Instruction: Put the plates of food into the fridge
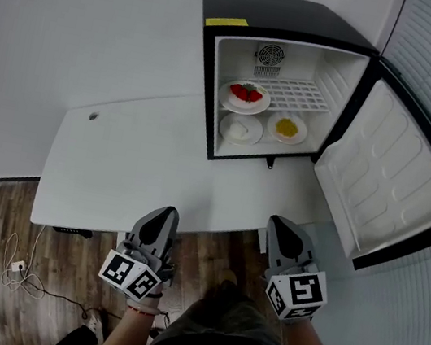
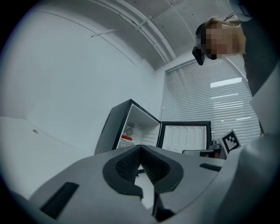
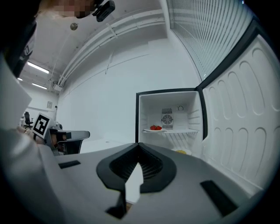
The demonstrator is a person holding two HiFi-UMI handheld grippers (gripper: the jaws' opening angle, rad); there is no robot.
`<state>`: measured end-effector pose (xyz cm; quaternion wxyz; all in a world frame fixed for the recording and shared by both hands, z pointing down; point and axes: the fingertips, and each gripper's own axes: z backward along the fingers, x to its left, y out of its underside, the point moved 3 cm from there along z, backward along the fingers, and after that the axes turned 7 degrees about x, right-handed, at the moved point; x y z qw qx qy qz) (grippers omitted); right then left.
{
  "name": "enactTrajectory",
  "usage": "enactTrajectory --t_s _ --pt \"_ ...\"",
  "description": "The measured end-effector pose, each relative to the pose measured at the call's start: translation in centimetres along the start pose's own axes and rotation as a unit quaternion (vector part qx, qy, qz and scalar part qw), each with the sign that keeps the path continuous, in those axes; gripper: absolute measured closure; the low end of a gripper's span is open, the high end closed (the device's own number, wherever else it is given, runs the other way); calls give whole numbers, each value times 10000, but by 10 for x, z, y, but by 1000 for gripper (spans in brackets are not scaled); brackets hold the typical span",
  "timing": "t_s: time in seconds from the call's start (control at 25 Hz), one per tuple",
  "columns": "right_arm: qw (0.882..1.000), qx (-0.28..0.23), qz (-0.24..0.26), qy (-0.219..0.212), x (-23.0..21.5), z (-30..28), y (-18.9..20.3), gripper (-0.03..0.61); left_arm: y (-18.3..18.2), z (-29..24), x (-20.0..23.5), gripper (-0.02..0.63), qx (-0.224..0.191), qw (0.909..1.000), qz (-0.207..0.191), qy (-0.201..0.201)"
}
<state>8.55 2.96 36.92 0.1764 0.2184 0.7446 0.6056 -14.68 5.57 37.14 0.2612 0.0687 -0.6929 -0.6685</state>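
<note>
**Progress.** The task is judged essentially complete. Three plates are sitting inside the fridge point(image 1: 292, 16), and no view is showing a plate on the table point(image 1: 135, 162). The fridge door point(image 1: 395, 183) is standing wide open to the right. Closing it is not named in the task, so nothing further appears to be outstanding.

**Fridge contents.**
- The plate of red food point(image 1: 245, 96) is resting on the left of the wire shelf point(image 1: 299, 96), in the upper compartment.
- The pale plate point(image 1: 240, 128) is lying on the fridge floor below, at the left. Its contents are too pale to identify.
- The plate of yellow food point(image 1: 288, 127) is lying just beside the pale plate, at the right.
- The right part of the wire shelf is carrying nothing.

**Grippers.** The left gripper point(image 1: 165, 215) and the right gripper point(image 1: 281, 223) are hovering at the near edge of the table, well apart from the fridge. Each gripper view is showing the jaws pressed together with nothing between them — both are empty.
</note>
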Motion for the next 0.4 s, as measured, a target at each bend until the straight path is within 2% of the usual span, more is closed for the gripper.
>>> enactTrajectory --t_s 0.4 --pt "9996 -125 243 17 15 2 -11 575 -6 9 8 607 -45 10000 30 -15"
